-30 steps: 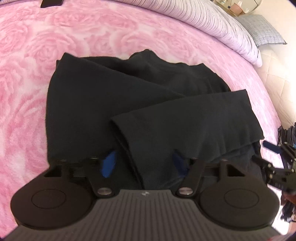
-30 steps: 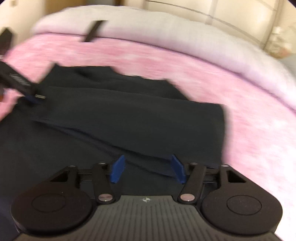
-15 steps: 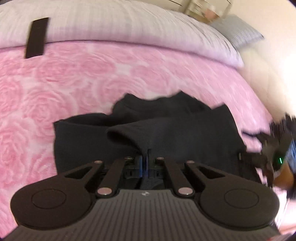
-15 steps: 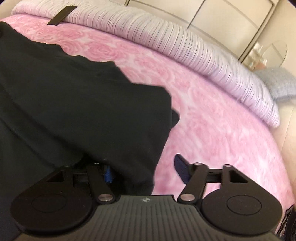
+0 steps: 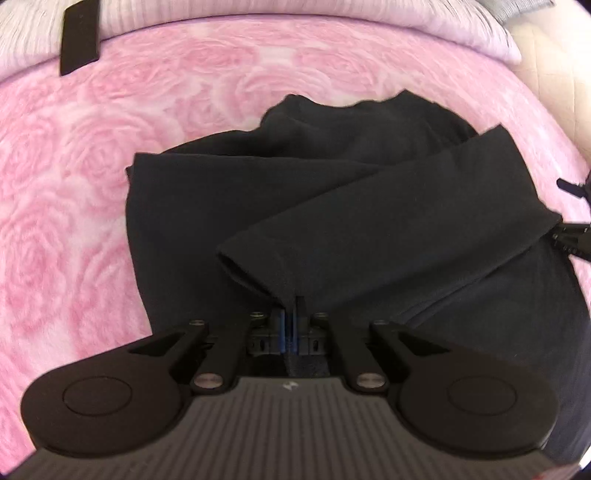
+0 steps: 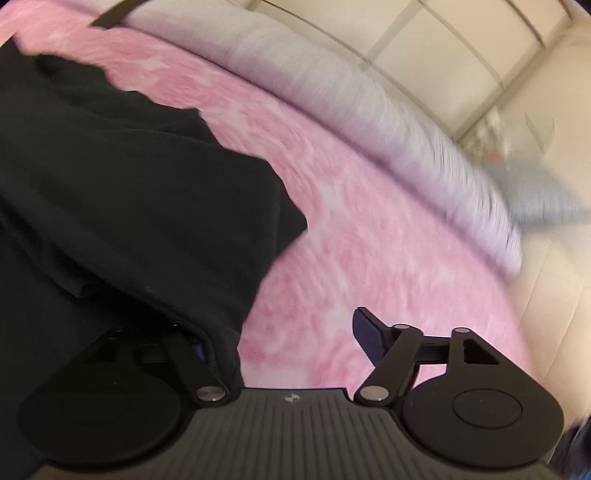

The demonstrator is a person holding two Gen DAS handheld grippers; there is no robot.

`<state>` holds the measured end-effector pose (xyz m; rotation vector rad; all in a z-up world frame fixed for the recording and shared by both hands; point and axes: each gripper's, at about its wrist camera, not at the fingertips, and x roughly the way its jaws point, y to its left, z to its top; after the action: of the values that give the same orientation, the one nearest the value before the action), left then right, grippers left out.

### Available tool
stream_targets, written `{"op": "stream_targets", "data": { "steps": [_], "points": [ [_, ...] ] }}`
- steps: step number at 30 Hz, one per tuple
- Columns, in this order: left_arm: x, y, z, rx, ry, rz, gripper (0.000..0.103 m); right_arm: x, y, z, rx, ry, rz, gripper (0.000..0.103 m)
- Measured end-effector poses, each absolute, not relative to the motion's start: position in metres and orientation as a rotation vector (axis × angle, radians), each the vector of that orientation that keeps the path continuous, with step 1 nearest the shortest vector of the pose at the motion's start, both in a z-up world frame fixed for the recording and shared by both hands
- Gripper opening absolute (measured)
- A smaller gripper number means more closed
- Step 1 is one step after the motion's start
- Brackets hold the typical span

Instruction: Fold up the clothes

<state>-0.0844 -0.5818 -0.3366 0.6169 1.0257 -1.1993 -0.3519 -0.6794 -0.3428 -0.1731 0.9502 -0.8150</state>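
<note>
My left gripper [image 5: 290, 325] is pressed together on the hem of a black sleeve [image 5: 388, 229], and a thin piece of the cloth stands between its blue pads. The sleeve lies diagonally across the black garment [image 5: 207, 206], which is spread on the pink rose-pattern blanket [image 5: 74, 184]. My right gripper [image 6: 280, 339] has its fingers wide apart; the left one is covered by the garment's edge, the right one is free above the blanket. A striped lilac duvet [image 6: 332, 92] lies along the far side of the blanket. A flat black object [image 5: 79, 35] rests on it.
</note>
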Motion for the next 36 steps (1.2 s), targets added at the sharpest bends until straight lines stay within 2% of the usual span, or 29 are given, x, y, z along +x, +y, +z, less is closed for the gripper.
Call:
{"op": "stream_targets", "data": {
  "steps": [4,7,14,19,26,33,36],
  "points": [
    [-0.081,-0.581,-0.336,0.612,1.011,-1.17,0.002,-0.358,-0.672,-0.339,-0.182,0.966,-0.811,0.073],
    [-0.079,-0.578,-0.339,0.602,1.025,-1.152,0.002,-0.363,-0.667,-0.336,-0.19,0.976,-0.806,0.078],
    [-0.078,-0.573,-0.335,0.602,0.979,-1.123,0.002,-0.376,-0.657,-0.326,-0.117,1.01,-0.782,0.081],
    [-0.079,-0.57,-0.343,0.609,1.009,-1.115,0.003,-0.389,-0.636,-0.317,-0.075,1.037,-0.767,0.081],
    [-0.075,-0.558,-0.336,0.585,0.987,-1.068,0.015,-0.384,-0.615,-0.308,-0.038,1.032,-0.731,0.081],
    [-0.101,-0.516,-0.313,0.674,0.92,-1.112,0.016,-0.388,-0.608,-0.317,0.026,1.113,-0.732,0.082],
    [-0.132,-0.496,-0.315,0.753,0.922,-1.174,0.019,-0.403,-0.603,-0.319,0.111,1.141,-0.759,0.082]
  ]
}}
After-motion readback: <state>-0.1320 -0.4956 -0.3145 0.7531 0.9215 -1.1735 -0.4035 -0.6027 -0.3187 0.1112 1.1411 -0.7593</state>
